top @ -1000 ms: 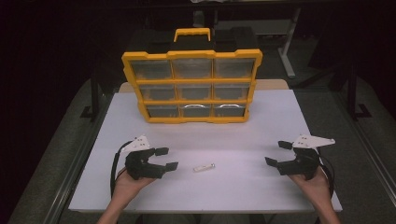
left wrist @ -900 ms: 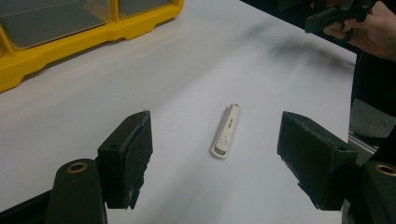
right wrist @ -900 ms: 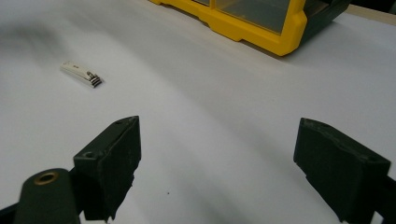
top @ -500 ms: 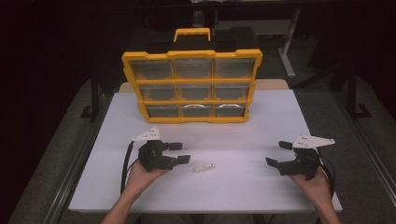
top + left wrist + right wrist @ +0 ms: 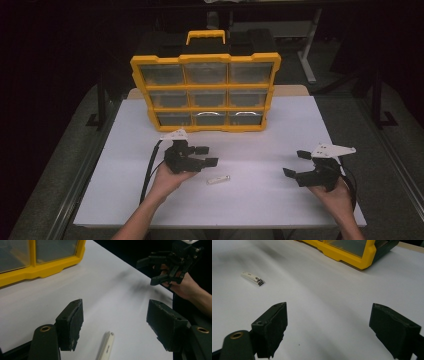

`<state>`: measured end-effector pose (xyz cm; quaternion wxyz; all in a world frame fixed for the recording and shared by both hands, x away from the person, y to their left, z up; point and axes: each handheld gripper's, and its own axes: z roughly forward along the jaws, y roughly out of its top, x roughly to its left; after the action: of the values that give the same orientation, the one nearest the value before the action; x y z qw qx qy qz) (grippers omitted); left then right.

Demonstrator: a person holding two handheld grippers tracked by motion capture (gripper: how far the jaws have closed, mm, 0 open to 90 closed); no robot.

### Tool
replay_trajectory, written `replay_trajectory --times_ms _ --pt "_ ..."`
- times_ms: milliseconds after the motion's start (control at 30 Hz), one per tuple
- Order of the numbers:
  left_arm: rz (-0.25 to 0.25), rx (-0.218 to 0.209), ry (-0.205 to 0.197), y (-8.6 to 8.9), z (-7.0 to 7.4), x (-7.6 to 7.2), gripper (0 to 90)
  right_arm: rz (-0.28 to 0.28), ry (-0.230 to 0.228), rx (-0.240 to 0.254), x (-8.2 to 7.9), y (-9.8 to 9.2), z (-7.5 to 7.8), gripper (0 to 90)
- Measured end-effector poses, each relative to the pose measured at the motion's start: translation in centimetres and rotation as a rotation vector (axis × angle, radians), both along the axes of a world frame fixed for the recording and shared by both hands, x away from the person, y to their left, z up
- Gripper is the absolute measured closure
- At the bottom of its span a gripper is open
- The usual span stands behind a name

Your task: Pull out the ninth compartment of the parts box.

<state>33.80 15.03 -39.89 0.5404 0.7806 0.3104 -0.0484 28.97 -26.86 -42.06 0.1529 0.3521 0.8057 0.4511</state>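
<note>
Two grippers were over the white table (image 5: pixel 125 165), each held in a hand. The left gripper (image 5: pixel 206 155) hovered near the middle of the table with its jaws spread wide and nothing between the pads; they had just been opening a little further. A small white nail clipper (image 5: pixel 219 179) lay flat on the table just below and in front of that gripper, close to its jaw tips but not touching them. In the left gripper view the nail clipper (image 5: pixel 106 346) sat low between the two black jaws, nearer the left-hand pad, with clear table on both sides of it.

The right gripper (image 5: pixel 295 163) was well apart from the clipper, near the table's right edge, its jaws also wide and holding nothing. From the right gripper view the nail clipper (image 5: pixel 252 278) lay far ahead and off to the left of the jaws.

Beyond both grippers, at the far side of the table, stood a yellow drawer box (image 5: pixel 206 60) with clear drawer fronts and a handle on top.
</note>
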Motion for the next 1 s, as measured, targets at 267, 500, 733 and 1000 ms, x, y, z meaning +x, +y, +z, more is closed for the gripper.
replay_trajectory --times_ms 267,500,733,1000 --pt "0.040 -0.018 0.049 -1.7 -0.3 1.7 29.8 0.009 -0.001 -0.010 0.1 0.2 0.0 14.1" --pt "0.133 -0.051 0.090 -2.8 -0.4 3.0 31.8 0.006 0.001 -0.012 0.2 0.1 -0.1 14.1" --pt "0.176 -0.052 0.143 -3.6 -0.3 4.1 35.2 0.005 0.001 -0.014 0.2 0.1 -0.1 14.1" --pt "0.243 -0.132 0.200 -4.6 -1.1 5.5 41.0 0.014 -0.004 -0.028 0.2 0.3 -0.1 14.2"
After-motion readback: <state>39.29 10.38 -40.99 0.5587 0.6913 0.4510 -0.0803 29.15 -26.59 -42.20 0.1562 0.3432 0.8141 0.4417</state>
